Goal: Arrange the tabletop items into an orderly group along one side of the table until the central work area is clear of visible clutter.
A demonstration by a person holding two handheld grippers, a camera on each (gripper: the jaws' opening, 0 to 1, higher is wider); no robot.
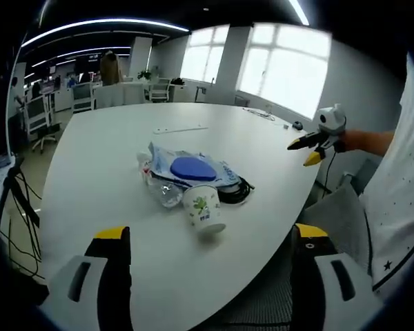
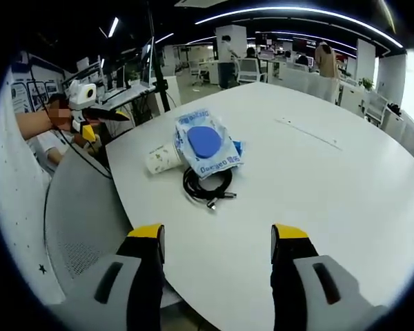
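Four items sit bunched together near the middle of the white surface (image 1: 103, 200): a paper cup (image 1: 203, 207) on its side, a crinkled blue-and-white packet (image 1: 193, 169), a black coiled cable (image 1: 236, 192) and what looks like a clear plastic bottle (image 1: 163, 190), though that one is half hidden under the packet. Nothing is grasped yet, so the task seems to be at its start, with the approach to the first item in hand. The left claw (image 1: 210, 241) is wide open and empty, and the cup lies just beyond it at about twelve o'clock. The right claw (image 2: 217, 238) is likewise spread wide and holds nothing; the cable (image 2: 207, 185) lies nearest ahead of it at twelve o'clock, with the packet (image 2: 208, 141) beyond and the cup (image 2: 163, 157) toward eleven o'clock. The next move probably calls for closing on one item, likely the cup, and carrying it toward one edge.
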